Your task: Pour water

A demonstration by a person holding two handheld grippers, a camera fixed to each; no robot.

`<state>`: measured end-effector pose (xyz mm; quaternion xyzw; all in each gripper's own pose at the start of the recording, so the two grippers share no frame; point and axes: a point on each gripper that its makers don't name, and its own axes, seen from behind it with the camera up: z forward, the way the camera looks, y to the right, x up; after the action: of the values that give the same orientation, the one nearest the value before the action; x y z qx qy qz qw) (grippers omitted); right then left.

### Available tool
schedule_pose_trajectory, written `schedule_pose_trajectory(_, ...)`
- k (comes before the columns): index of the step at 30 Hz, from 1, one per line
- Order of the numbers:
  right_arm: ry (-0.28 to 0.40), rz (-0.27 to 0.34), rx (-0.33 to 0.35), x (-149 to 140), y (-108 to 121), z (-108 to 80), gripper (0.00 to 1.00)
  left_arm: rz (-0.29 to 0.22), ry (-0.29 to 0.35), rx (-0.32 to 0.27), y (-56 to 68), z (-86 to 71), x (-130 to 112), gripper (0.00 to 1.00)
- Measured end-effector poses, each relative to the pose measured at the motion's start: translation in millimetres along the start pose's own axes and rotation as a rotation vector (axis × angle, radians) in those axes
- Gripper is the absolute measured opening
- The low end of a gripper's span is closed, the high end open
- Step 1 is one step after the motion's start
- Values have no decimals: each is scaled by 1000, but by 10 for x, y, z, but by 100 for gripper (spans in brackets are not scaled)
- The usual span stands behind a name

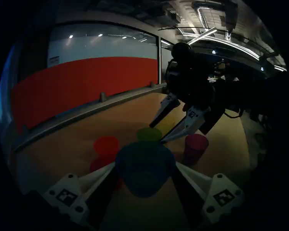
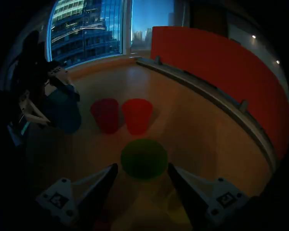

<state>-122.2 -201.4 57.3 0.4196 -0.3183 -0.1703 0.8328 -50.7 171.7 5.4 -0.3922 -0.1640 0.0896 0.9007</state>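
My left gripper (image 1: 144, 167) is shut on a blue cup (image 1: 144, 169), held just above the wooden table (image 1: 75, 146). That blue cup (image 2: 63, 109) also appears at the left of the right gripper view, in the left gripper (image 2: 48, 104). A green cup (image 2: 144, 158) stands on the table between the tips of my right gripper (image 2: 143, 166), whose fingers meet its sides. The left gripper view shows this green cup (image 1: 149, 134) beyond the blue one, with the right gripper (image 1: 160, 133) reaching down to it.
A red cup (image 2: 137, 115) and a dark red cup (image 2: 105, 114) stand side by side beyond the green one. A maroon cup (image 1: 195, 146) and a red cup (image 1: 106, 145) flank the green cup. A red wall panel (image 2: 229, 73) runs along the table's edge.
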Motion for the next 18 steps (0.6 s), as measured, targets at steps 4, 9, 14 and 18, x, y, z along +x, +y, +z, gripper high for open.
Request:
schedule_pose_trajectory(4, -11, -3, 0, 17, 5, 83, 100, -7, 4, 0, -17, -12, 12, 86)
schedule_pose_trajectory(9, -25, -10, 2, 27, 2, 169, 100, -9, 4, 4, -34, -22, 6, 86)
schedule_pose_trajectory(14, -36, -19, 0, 21, 7, 232, 100, -8, 2, 7, -46, -34, -5, 86)
schedule_pose_trajectory(18, -39, -17, -2, 17, 8, 273, 99, -11, 2, 9, -47, -48, -14, 86)
